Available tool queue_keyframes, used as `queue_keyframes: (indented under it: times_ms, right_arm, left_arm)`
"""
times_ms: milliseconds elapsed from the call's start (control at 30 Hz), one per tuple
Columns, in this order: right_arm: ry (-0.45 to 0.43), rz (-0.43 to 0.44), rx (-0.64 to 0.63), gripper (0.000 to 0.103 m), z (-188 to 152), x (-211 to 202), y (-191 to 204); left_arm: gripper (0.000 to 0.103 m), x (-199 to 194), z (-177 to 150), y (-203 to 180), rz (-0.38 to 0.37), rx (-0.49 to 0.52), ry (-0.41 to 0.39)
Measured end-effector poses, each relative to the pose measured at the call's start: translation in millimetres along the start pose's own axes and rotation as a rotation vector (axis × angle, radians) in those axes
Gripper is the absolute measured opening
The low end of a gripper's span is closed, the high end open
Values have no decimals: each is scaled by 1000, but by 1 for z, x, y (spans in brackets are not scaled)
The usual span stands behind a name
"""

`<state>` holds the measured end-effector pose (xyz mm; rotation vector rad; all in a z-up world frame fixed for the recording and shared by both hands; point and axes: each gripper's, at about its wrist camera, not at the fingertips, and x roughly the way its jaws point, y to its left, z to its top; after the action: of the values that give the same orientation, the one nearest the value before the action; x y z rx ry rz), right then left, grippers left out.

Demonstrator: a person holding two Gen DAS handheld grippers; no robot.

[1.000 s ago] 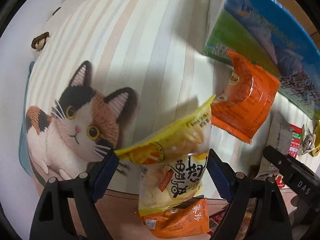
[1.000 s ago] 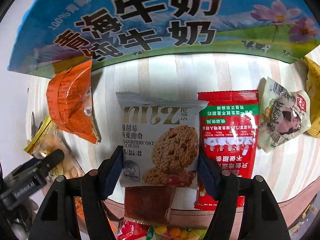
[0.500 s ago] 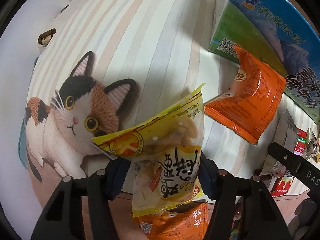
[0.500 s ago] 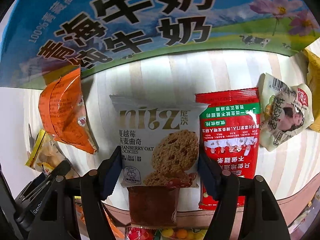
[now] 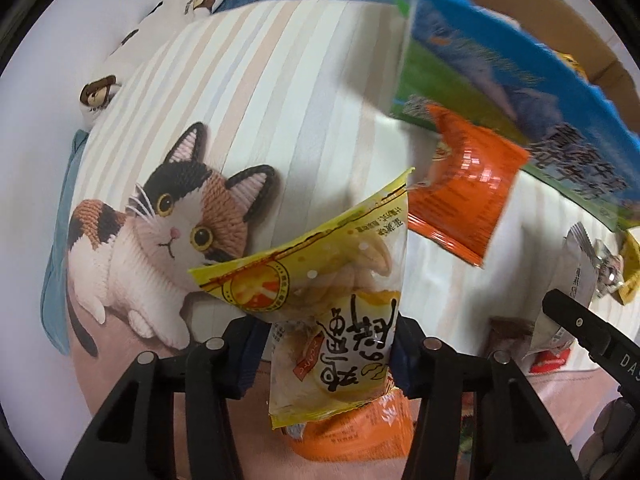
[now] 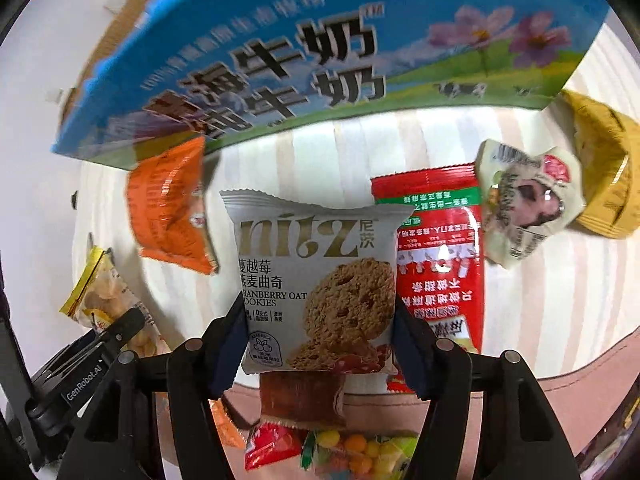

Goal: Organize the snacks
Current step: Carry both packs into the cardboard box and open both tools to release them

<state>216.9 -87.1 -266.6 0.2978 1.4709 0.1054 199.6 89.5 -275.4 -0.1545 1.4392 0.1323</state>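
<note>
Carrying one snack in each claw, the person is judged to be midway through a transfer step, with both packets lifted clear of the striped cloth (image 5: 304, 80). The left gripper (image 5: 328, 348) is clamping the yellow packet (image 5: 332, 280), which is standing up between its fingers at the 6 o'clock edge of the left view. The right gripper (image 6: 316, 344) is likewise pinching the grey cookie packet (image 6: 316, 280) by its lower sides. The milk carton box (image 6: 320, 60) is lying at 12 o'clock in the right view, its open cardboard top facing away, and is probably serving as the container. An orange packet (image 6: 172, 220) is resting just beside its lower edge at 10 o'clock, while a red packet (image 6: 440, 260) and a crumpled wrapper (image 6: 528, 204) are lying at 3 o'clock. Next, each claw is likely needing to rise over the box wall before letting go, taking care not to collide, since the two grippers are working close together.
</note>
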Motion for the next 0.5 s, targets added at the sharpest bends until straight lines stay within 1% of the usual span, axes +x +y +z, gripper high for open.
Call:
queue_keyframes:
  times_ms: [100, 200, 233, 333, 400, 500]
  right_arm:
    - [-20, 29, -17, 67, -1, -18, -2]
    - [-42, 76, -33, 67, -5, -41, -2]
    - [-52, 90, -40, 67, -6, -51, -2]
    - [-93, 131, -66, 67, -15, -84, 0]
    - [-130, 146, -83, 67, -14, -109, 2]
    - [-179, 160, -91, 67, -3, -140, 1]
  left_arm:
    - [49, -15, -2, -5, -29, 16, -21]
    - [49, -46, -3, -13, -75, 44, -61]
    - [49, -64, 3, -14, -87, 53, -71]
    - [49, -96, 11, -29, -137, 87, -114]
    - [49, -115, 23, -43, -150, 126, -142]
    - [49, -144, 36, -71, -165, 171, -167]
